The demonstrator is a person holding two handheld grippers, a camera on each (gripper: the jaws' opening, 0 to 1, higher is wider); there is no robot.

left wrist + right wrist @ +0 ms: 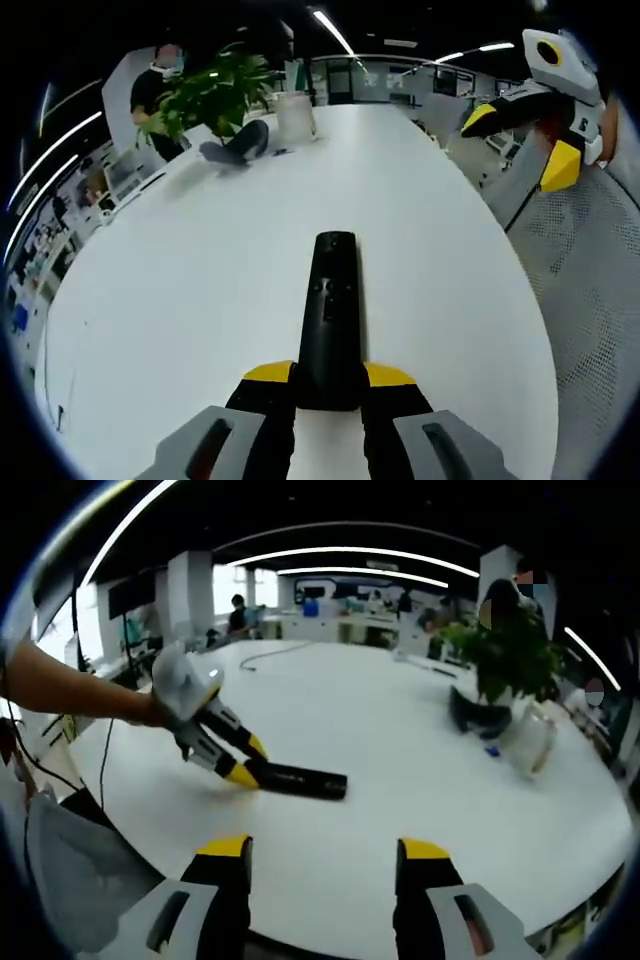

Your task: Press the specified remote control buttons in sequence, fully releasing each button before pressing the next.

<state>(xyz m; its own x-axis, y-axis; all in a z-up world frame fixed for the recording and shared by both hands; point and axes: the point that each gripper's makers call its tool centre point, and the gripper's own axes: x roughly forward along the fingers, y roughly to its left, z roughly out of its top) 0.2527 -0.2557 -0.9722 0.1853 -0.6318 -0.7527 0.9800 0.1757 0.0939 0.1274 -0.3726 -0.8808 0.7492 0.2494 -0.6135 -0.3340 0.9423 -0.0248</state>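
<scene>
A long black remote control (pixel 333 310) points away from me over the white table (pixel 180 270). My left gripper (pixel 330 375) is shut on its near end, with the yellow-tipped jaws pressed against both sides. In the right gripper view the same remote (pixel 300 780) lies low over the table (pixel 400 730), held by the left gripper (pixel 250 762) in a person's hand. My right gripper (pixel 325 848) stands open with nothing between its jaws, well back from the remote. It also appears high at the right as the right gripper (pixel 520 142), open, off the table's edge.
A leafy plant (pixel 210 95) in a dark pot (pixel 235 145) and a clear container (pixel 295 115) stand at the table's far end, seen again as plant (pixel 510 655) and container (pixel 525 740). A person (pixel 155 85) sits beyond. A mesh chair (pixel 590 260) is beside the table. A cable (pixel 265 655) lies across it.
</scene>
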